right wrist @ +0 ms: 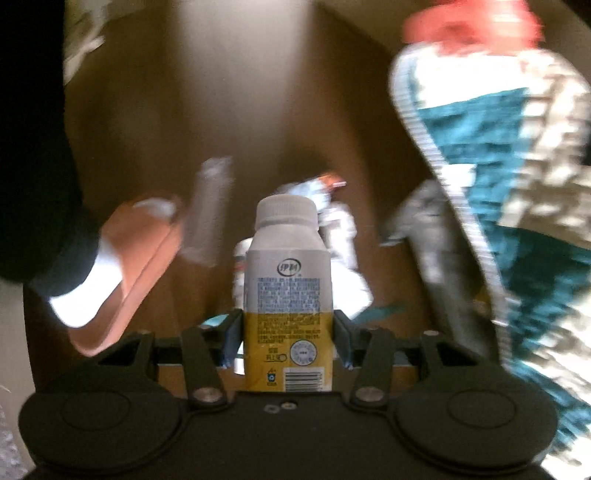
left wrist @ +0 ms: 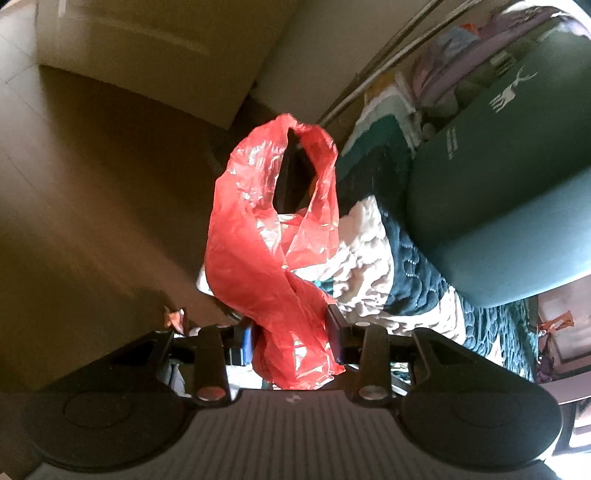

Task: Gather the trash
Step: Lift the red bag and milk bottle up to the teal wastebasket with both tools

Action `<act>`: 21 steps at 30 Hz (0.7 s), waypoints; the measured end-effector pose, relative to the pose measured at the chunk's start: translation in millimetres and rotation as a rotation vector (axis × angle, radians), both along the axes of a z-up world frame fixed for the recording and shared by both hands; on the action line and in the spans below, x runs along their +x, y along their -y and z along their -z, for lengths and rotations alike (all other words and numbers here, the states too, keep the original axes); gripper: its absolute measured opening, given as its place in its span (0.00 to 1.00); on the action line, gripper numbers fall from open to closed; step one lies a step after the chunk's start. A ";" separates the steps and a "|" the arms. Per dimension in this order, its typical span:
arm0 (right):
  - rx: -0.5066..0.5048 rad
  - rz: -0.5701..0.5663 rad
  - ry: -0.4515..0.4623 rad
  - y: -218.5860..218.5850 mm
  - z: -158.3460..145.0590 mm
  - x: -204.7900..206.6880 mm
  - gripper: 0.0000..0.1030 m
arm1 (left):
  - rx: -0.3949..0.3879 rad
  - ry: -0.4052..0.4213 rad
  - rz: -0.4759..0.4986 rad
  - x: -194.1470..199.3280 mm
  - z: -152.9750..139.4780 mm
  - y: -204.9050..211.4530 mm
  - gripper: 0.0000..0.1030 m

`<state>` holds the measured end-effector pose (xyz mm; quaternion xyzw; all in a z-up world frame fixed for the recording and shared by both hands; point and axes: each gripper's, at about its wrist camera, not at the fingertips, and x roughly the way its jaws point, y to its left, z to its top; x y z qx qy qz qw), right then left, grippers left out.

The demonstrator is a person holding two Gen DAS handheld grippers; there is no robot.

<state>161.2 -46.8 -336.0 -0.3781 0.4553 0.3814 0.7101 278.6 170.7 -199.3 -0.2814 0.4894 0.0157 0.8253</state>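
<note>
My left gripper [left wrist: 291, 338] is shut on a red plastic bag [left wrist: 273, 229]; the bag hangs out ahead of the fingers with its handle loop open at the far end. My right gripper [right wrist: 286, 332] is shut on a white and yellow drink carton [right wrist: 288, 288] with a white screw cap, held upright between the fingers. Beyond the carton, blurred white and orange wrappers [right wrist: 332, 218] lie on the brown floor [right wrist: 236, 110]. The red bag also shows blurred at the top right of the right wrist view [right wrist: 472, 26].
A bed with a teal and white quilt [left wrist: 388, 258] and a large teal pillow [left wrist: 509, 184] fills the right side. A foot in a white sock and orange slipper [right wrist: 125, 266] stands at the left. Small orange wrappers [left wrist: 175, 317] lie on the floor.
</note>
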 end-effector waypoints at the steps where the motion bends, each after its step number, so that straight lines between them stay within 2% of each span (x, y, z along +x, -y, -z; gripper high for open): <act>1: 0.010 0.032 0.017 4.5 -13.0 1.4 0.48 | 0.004 0.011 -0.005 -3.3 -3.1 -0.3 0.36; 3: 0.038 0.098 0.051 14.0 -38.5 5.7 0.48 | 0.017 0.029 -0.014 -10.9 -10.5 1.7 0.36; 6: 0.091 0.184 0.100 28.4 -81.2 5.4 0.48 | -0.003 0.051 -0.031 -24.1 -22.4 4.9 0.36; 11: 0.186 0.276 0.184 44.4 -142.0 -1.7 0.47 | 0.006 0.132 -0.038 -47.1 -55.6 14.2 0.36; 15: 0.281 0.345 0.238 55.9 -188.7 -3.2 0.47 | 0.026 0.174 -0.016 -62.2 -91.3 24.5 0.36; 21: 0.444 0.435 0.303 78.5 -262.3 9.4 0.47 | 0.057 0.293 -0.003 -71.0 -164.4 32.9 0.36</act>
